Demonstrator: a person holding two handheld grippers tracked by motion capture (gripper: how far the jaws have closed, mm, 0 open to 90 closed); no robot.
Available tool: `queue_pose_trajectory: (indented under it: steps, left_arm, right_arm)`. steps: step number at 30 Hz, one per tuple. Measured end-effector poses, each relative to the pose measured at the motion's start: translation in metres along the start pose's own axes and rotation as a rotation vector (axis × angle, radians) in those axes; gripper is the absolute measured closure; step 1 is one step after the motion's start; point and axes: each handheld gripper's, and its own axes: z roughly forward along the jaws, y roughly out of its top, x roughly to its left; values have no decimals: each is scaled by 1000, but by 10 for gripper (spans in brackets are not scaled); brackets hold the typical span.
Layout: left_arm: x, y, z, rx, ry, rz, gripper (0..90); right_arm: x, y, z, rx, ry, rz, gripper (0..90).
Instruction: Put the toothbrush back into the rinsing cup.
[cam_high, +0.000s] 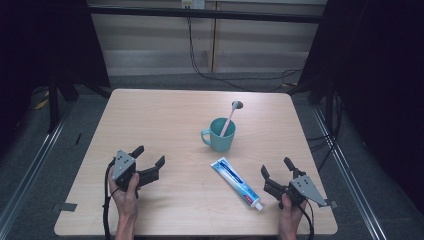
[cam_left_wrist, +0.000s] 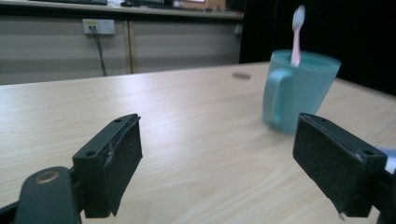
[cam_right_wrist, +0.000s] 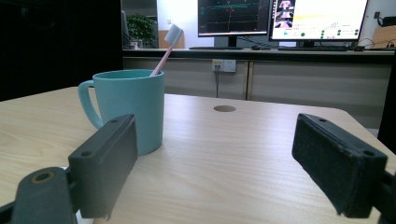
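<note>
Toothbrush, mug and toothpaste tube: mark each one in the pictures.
toothbrush (cam_high: 229, 118), high view, on the pink handle above the mug rim.
mug (cam_right_wrist: 135, 105), right gripper view, on the teal outer wall.
toothpaste tube (cam_high: 233, 179), high view, on the middle of the blue and white body.

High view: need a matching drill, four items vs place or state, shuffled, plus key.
Items:
1. toothbrush
2. toothpaste tube
3. mug
4. left gripper

Places or states:
A. lying flat near the right gripper
B. upright, handle toward the table's left
C. leaning inside the mug
D. jaws open, holding nothing

Pairs: 1-C, 2-A, 3-B, 4-D
</note>
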Motion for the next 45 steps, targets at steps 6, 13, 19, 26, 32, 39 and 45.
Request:
queue_pose_trajectory:
  steps: [6, 13, 19, 26, 32, 39, 45]
  left_arm:
    - [3, -9, -7, -45, 13, -19, 155]
    - [6, -25, -12, -27, 58, -35, 156]
    - [7, -28, -13, -49, 52, -50, 156]
    - [3, -30, -19, -101, 73, -26, 157]
    - [1, -32, -22, -122, 76, 0, 157]
    - [-1, -32, -22, -137, 89, 1, 159]
    - [0, -32, -22, -133, 102, -5, 157]
  right_arm:
    - [0, 0, 0, 1, 3, -3, 139]
    - [0, 0, 0, 2, 1, -2, 140]
    - [0, 0, 1, 8, -8, 3, 135]
    - [-1, 2, 6, 63, -4, 9, 134]
    - [-8, 10, 14, 149, 43, 52, 132]
    - [3, 32, 26, 293, 111, 3, 156]
    - [14, 45, 33, 328, 197, -4, 278]
